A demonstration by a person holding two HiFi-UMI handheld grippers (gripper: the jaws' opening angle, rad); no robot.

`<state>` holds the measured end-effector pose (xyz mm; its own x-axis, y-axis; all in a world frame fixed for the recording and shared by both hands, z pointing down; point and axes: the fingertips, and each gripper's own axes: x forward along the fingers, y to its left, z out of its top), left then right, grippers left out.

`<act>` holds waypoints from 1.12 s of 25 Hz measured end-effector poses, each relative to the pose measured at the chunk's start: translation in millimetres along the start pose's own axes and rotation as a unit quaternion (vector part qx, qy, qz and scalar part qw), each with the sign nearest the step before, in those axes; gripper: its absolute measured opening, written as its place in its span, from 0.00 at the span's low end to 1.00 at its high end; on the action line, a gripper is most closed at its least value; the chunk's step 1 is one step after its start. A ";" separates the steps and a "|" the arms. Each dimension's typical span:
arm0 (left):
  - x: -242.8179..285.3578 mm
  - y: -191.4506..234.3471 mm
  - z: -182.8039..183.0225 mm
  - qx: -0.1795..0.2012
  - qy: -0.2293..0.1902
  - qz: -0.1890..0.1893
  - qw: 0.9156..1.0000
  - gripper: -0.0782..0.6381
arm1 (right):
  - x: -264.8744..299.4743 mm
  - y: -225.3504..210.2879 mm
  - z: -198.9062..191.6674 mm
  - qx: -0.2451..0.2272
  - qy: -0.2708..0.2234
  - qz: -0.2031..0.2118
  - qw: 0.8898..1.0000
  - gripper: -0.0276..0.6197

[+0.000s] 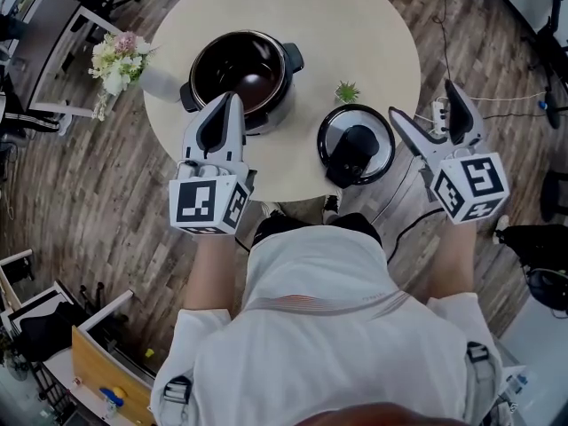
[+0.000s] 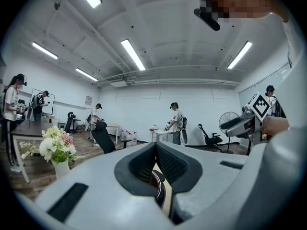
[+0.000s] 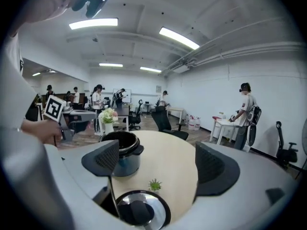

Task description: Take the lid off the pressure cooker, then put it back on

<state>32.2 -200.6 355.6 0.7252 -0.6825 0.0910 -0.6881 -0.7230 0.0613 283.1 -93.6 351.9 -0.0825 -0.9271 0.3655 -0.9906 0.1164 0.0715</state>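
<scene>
Head view: lid [image 1: 356,145] lies on desk [image 1: 373,34] beside open pressure cooker [image 1: 241,76]. Right tool [image 1: 422,102] gapes empty near lid; left tool [image 1: 232,98] closed, empty. Removal looks done; next step likely calls for gripping the lid's handle.

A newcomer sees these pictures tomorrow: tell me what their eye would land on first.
First, the open pressure cooker on the round table, its lid lying flat to its right near the table's near edge. Then the two grippers: the right gripper, beside the lid, has its jaws wide apart and grips nothing; the left gripper is shut in front of the cooker.
</scene>
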 end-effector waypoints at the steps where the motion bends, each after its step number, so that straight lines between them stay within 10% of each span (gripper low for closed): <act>1: -0.7 0.1 -0.6 0.000 0.000 0.000 1.000 0.12 | 6.4 5.0 -12.1 -0.012 0.030 0.017 0.999 0.78; 4: -2.6 -0.9 -3.4 -0.005 0.001 -0.002 1.000 0.12 | 27.2 27.5 -68.1 -0.062 0.157 0.089 0.982 0.78; 7: -4.2 -2.4 -7.3 -0.008 0.004 -0.003 1.000 0.12 | 41.8 44.9 -133.6 -0.126 0.282 0.138 0.941 0.78; 12: -9.0 -7.4 -12.4 -0.009 0.010 -0.007 1.000 0.12 | 63.1 63.4 -211.2 -0.131 0.373 0.178 0.901 0.78; 18: -15.4 -8.4 -18.7 -0.010 0.017 -0.009 1.000 0.12 | 84.1 72.7 -277.3 -0.144 0.432 0.189 0.870 0.78; 28: -16.2 -3.4 -29.0 -0.012 0.028 -0.006 1.000 0.12 | 98.4 80.5 -322.6 -0.120 0.467 0.199 0.853 0.77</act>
<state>22.1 -183.9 382.7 0.7314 -0.6661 0.1462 -0.6803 -0.7278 0.0867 230.3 -60.6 693.1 -0.1736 -0.1214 0.9773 -0.8445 0.5289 -0.0843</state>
